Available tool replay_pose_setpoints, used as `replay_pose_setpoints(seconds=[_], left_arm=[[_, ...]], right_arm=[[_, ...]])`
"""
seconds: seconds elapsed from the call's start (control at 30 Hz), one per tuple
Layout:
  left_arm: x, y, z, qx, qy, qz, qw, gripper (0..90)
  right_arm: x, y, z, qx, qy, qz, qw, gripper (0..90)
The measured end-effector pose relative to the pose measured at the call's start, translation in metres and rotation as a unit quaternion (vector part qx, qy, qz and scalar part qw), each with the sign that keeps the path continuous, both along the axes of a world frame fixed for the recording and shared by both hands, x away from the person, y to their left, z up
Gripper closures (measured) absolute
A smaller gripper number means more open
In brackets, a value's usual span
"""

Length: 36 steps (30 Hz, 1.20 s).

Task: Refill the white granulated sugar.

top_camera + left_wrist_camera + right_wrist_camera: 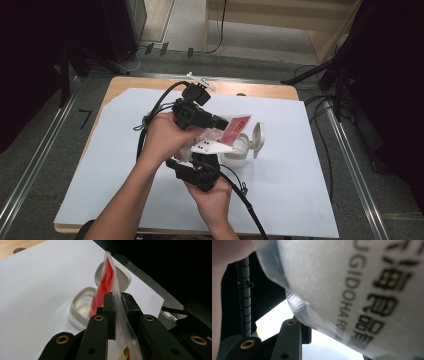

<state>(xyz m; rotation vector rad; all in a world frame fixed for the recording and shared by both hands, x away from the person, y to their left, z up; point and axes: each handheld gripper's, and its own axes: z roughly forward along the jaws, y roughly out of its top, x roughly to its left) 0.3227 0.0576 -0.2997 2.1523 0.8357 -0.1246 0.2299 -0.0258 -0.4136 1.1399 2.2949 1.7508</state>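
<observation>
High view first: we hold a pouch (pixel 235 126), red and clear plastic, in the air above the white sheet (pixel 100 165) on the desk (pixel 125 82), just over an open tub (pixel 239 152). Our left gripper (pixel 220 122) clamps it from the left; in the left gripper view the pouch (pixel 106 277) stands edge-on and upright between the fingers (pixel 110 312), which are clenched on its clear seam. The red part rises above them, with the tub (pixel 80 310) right behind and below it, near enough that we cannot tell whether the two touch.

Our right gripper (pixel 210 152) comes up from below, under its white plate (pixel 212 147), and meets the lower part of the pouch. In the right gripper view the pouch (pixel 352 287) lies close over the lens, frosted, with black lettering, and one finger (pixel 289 340) rises beneath its crimped edge. We cannot tell whether those fingers are pressing on it.

The tub is pale grey, its hinged lid (pixel 258 137) standing open on the right side. Both hands (pixel 167 137) sit close together over the middle of the sheet, and black cables (pixel 250 207) trail back from each gripper. Beyond the desk lie grey floor and metal rails (pixel 30 175).
</observation>
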Motion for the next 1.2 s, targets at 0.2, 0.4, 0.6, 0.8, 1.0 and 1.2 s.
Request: replay_pose_setpoints(seconds=[0.2, 0.4, 0.6, 0.8, 1.0, 1.2], left_arm=[[-0.0003, -0.0023, 0.0019, 0.004, -0.005, 0.001, 1.0000, 83.3], [-0.0002, -0.0048, 0.0028, 0.009, -0.008, 0.002, 0.9999, 83.2], [0.0004, -0.0071, 0.0039, 0.010, -0.009, -0.001, 0.9999, 83.2], [0.0012, -0.0067, 0.0033, 0.004, -0.008, -0.001, 1.0000, 83.0], [0.0010, -0.0078, 0.0042, 0.006, -0.009, 0.000, 0.9999, 83.1], [0.0003, -0.0095, 0.0051, 0.010, -0.016, 0.002, 0.9998, 83.1]], right_arm=[[0.0002, -0.0015, 0.0020, 0.010, 0.005, -0.001, 0.9999, 64.3], [0.0025, -0.0036, 0.0023, 0.026, 0.022, 0.006, 0.9994, 64.3], [0.0024, -0.0050, 0.0031, 0.025, 0.015, 0.000, 0.9996, 64.3], [0.0016, -0.0040, 0.0022, 0.008, -0.005, -0.004, 1.0000, 63.9], [0.0015, -0.0036, 0.0022, 0.007, -0.008, -0.008, 0.9999, 64.1], [0.0020, -0.0049, 0.0026, 0.010, -0.007, -0.004, 0.9999, 64.4]])
